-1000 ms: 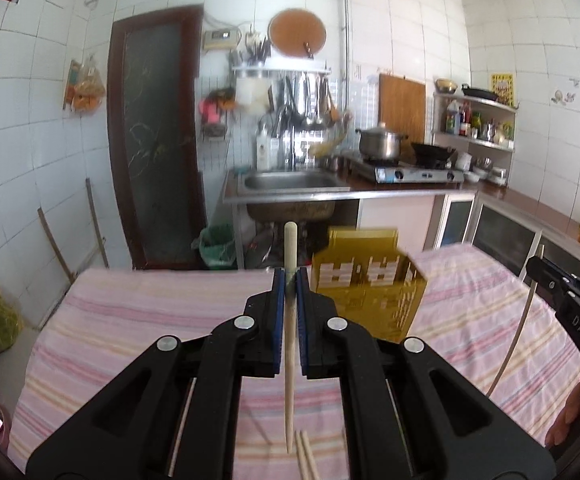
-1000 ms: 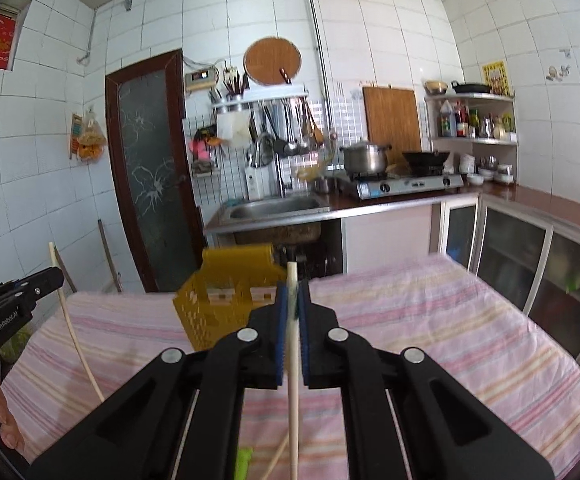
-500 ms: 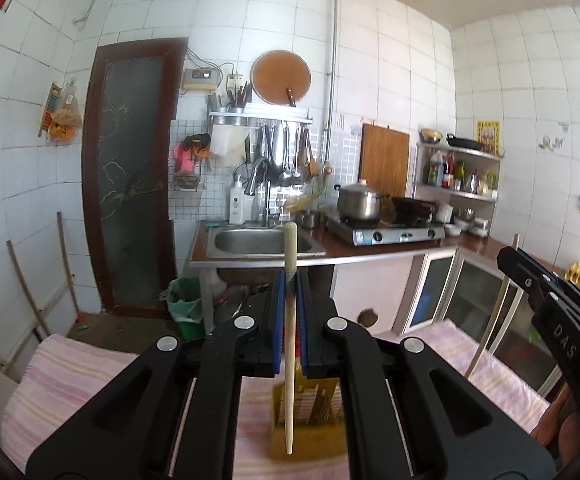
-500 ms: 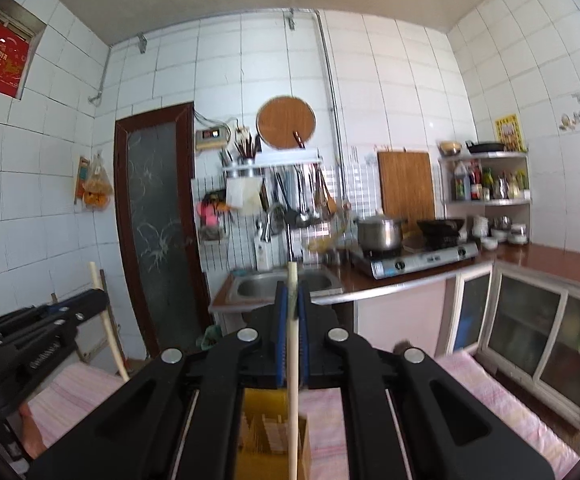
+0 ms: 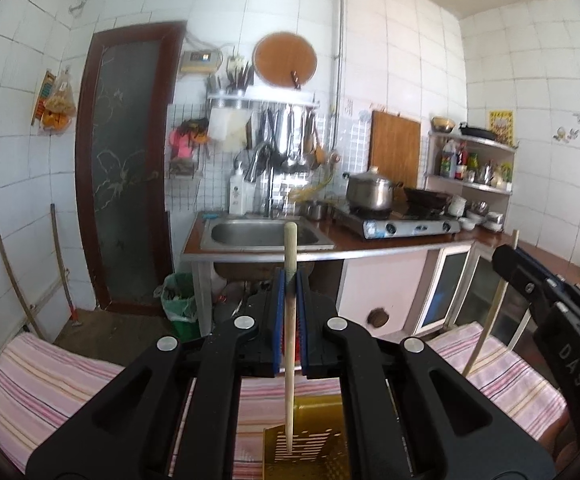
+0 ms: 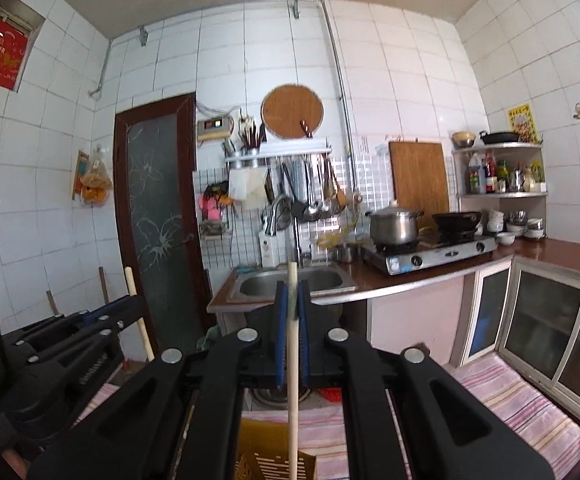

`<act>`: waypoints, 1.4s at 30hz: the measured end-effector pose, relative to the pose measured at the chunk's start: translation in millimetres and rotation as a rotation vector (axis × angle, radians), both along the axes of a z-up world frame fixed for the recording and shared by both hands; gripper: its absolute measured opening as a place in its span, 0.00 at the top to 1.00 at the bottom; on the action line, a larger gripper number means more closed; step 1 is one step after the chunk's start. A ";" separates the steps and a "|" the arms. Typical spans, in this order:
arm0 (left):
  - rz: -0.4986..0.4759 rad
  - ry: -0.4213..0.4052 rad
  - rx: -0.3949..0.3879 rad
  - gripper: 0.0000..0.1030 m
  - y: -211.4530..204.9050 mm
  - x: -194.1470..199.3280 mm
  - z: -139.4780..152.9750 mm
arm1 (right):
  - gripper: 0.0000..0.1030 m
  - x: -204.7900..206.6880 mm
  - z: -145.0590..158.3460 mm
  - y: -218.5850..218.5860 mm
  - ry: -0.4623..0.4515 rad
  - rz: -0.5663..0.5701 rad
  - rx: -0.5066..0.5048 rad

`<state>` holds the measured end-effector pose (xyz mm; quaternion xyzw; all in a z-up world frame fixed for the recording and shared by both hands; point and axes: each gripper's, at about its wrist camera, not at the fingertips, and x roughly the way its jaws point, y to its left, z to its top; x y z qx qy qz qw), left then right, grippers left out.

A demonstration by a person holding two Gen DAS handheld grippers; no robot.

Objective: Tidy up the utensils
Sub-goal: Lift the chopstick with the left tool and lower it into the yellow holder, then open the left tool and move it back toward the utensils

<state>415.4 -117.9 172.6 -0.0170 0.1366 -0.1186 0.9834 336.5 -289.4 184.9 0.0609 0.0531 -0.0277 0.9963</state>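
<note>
Clamping a pale wooden chopstick (image 5: 289, 344) between blue pads (image 5: 275, 320), left gripper (image 5: 288, 280) closed on it; stick upright, blunt top poking above the fingertips, thin lower end hanging over the slotted wall of the yellow utensil basket (image 5: 310, 446). Basket directly below the left gripper, low in the left wrist view, standing on the pink striped cloth (image 5: 53, 384).

Pinching a second chopstick (image 6: 293, 380) the same way, right gripper (image 6: 292, 286) clenched on it; stick upright, tip just above the blue pads (image 6: 278, 320), shaft running down to the top edge of the same yellow utensil basket (image 6: 257, 452). Whether either lower end reaches inside the basket: cannot tell.

Right of the basket in the left wrist view, the other black gripper with its stick slanting down toward the cloth. Left of the basket in the right wrist view, the black body of the left gripper with its stick's blunt end sticking up.

Beyond the basket, a steel sink (image 5: 263, 234) set in a brown counter, a green bin (image 5: 179, 300) under its left end. Right of the sink, a steel pot (image 6: 394, 226) and a dark wok (image 6: 456, 220) on a gas stove (image 6: 436, 254). Above the sink, ladles hanging from a rack (image 6: 277, 151), a round wooden board (image 6: 292, 111) higher on the tiled wall.
</note>
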 end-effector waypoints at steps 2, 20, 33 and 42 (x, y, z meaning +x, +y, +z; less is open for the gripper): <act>0.008 0.025 0.021 0.96 -2.3 8.4 -15.3 | 0.94 4.6 -9.7 -1.6 0.023 0.002 0.010; 0.104 0.068 0.084 0.33 65.5 -80.2 -0.9 | 0.41 -64.9 -9.0 -14.5 0.162 -0.028 0.028; 0.150 0.120 0.129 0.11 106.7 -202.2 -44.5 | 0.31 -174.5 -52.4 3.5 0.294 -0.046 -0.018; 0.148 0.354 0.102 0.10 119.4 -206.8 -139.8 | 0.31 -182.2 -156.4 7.5 0.534 -0.080 0.014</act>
